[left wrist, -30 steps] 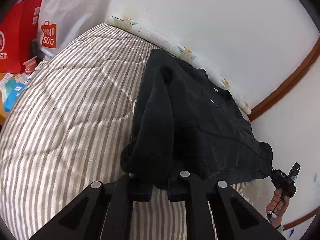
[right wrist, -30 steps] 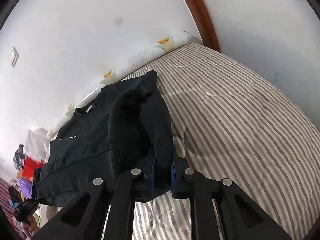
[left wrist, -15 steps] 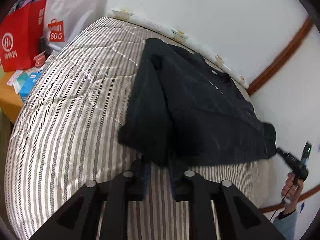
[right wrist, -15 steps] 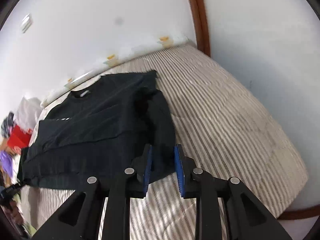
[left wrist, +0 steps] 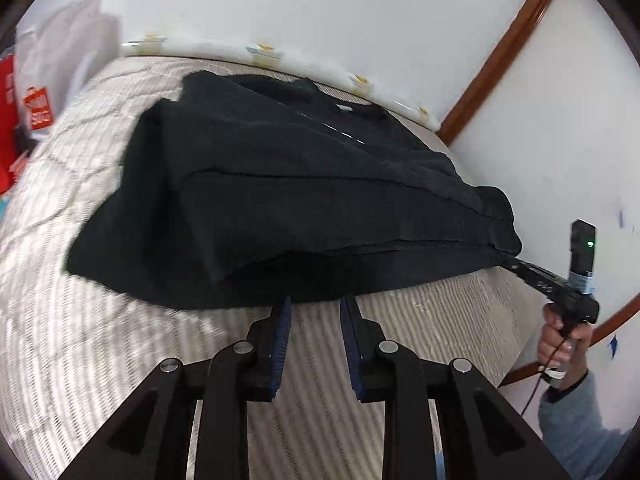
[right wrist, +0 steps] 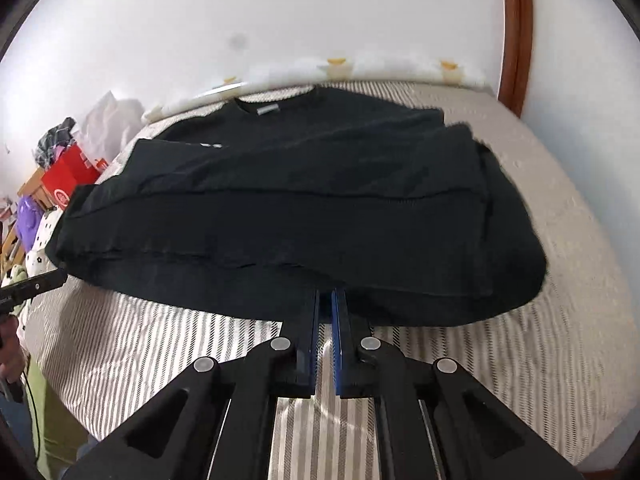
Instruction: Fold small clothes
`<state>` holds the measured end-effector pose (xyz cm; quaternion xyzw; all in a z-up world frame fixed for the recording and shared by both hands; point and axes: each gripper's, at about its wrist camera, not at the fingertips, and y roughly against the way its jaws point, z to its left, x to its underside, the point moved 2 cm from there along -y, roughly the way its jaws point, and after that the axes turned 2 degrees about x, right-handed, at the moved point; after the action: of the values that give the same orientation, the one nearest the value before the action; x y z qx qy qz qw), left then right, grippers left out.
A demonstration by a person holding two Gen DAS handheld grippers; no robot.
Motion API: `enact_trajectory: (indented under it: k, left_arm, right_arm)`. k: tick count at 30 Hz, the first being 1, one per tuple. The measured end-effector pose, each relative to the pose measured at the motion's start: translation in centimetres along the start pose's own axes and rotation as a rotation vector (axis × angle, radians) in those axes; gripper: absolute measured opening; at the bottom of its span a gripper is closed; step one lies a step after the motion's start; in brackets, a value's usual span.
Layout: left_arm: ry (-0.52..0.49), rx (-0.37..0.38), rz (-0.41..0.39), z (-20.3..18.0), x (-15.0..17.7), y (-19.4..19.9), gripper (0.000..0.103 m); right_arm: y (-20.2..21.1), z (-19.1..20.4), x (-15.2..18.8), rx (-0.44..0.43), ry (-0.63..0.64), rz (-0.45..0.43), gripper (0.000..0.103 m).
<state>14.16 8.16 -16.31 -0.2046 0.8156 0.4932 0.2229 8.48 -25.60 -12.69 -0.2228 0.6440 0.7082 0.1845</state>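
Observation:
A black sweater (left wrist: pixel 280 184) lies spread on the striped mattress (left wrist: pixel 100 340), collar toward the wall, with both sleeves folded inward across the body. It also shows in the right wrist view (right wrist: pixel 304 208). My left gripper (left wrist: pixel 314 304) is open, its tips just at the sweater's near hem, holding nothing. My right gripper (right wrist: pixel 326 300) has its jaws nearly closed with a narrow gap, tips at the near hem under the cloth edge. In the left wrist view the right gripper (left wrist: pixel 520 270) touches the sweater's right corner.
The white wall and a patterned bed edge (left wrist: pixel 260 50) lie behind the sweater. A white shopping bag (left wrist: pixel 52 80) and a red bag (right wrist: pixel 68 176) stand past the mattress's left side. A wooden trim (right wrist: pixel 516 32) runs up the wall at right.
Both grippers have laid the folded sleeves down onto the sweater body and pulled back toward the near hem. My left gripper has opened and let go of the sleeve.

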Motion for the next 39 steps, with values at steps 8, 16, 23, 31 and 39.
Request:
enact_trajectory:
  k: [8,16,23,31,39]
  left_arm:
    - [-0.033,-0.086,0.01,-1.4,-2.6,-4.1,0.023]
    - [-0.073,-0.105,-0.099,-2.0,-6.2,-2.1,0.025]
    - [-0.06,-0.084,-0.138,-0.8,-9.1,-2.7,0.026]
    - [-0.069,-0.137,-0.183,0.9,-14.0,-5.0,0.025]
    - [-0.066,-0.174,-0.217,2.2,-17.1,-5.7,0.032]
  right_arm:
    - [-3.4,0.3,-1.9,0.026,-0.056,0.016,0.005]
    - [-3.6,1.1,-5.2,0.026,-0.023,-0.044,0.005]
    - [-5.4,0.8,-9.1,0.029,-0.009,-0.077,0.005]
    - [-9.4,0.9,-14.6,0.089,-0.02,-0.104,0.005]
    - [-11.8,1.1,-17.9,0.061,-0.015,-0.032,0.015]
